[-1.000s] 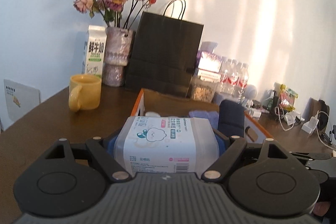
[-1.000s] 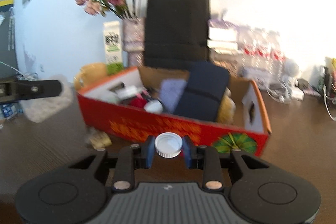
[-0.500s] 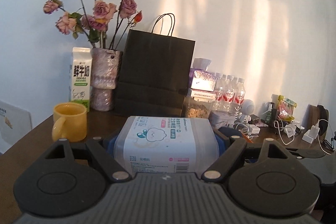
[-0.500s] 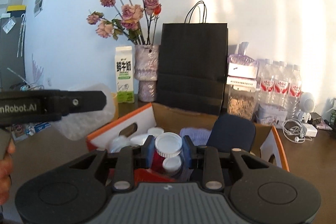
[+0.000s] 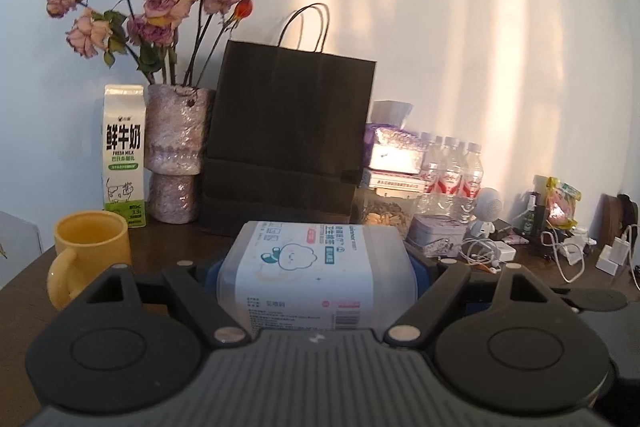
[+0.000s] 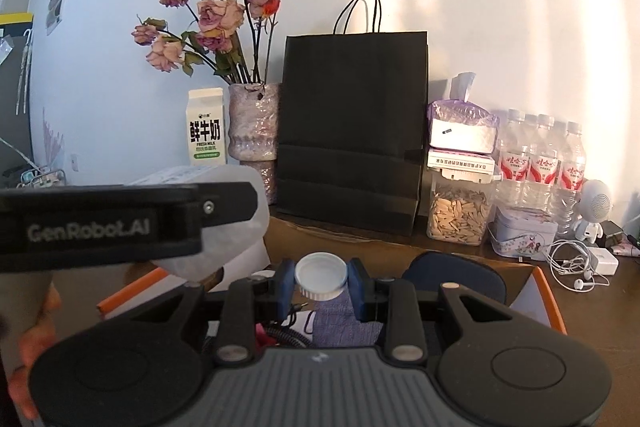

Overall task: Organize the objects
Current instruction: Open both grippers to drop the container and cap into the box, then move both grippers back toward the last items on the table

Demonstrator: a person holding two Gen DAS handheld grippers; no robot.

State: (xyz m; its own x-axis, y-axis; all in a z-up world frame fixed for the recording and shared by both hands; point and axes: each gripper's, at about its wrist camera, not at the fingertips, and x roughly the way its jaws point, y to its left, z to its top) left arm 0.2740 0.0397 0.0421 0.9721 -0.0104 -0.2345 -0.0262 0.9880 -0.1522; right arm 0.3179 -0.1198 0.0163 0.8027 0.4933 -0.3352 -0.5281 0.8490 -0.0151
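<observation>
My left gripper (image 5: 316, 267) is shut on a clear plastic box of cotton swabs (image 5: 316, 267) with a white label, held above the table. In the right wrist view the left gripper's black body (image 6: 120, 223) and the box (image 6: 236, 223) show at the left. My right gripper (image 6: 320, 277) is shut on a white-capped bottle (image 6: 320, 275), held over the orange cardboard box (image 6: 550, 291). Inside that box lie a dark blue pouch (image 6: 456, 277) and a lilac cloth (image 6: 340, 319).
Along the wall stand a milk carton (image 5: 123, 155), a vase of dried roses (image 5: 174, 151), a black paper bag (image 5: 288, 139), water bottles (image 5: 452, 171), a seed jar (image 6: 458, 211) and a tin (image 6: 524, 231). A yellow mug (image 5: 90, 247) stands at left. Chargers and cables (image 5: 568, 251) lie at right.
Both grippers have risen with their loads. The right gripper moved from in front of the orange box to above its inside. The left view lifted off the box toward the wall.
</observation>
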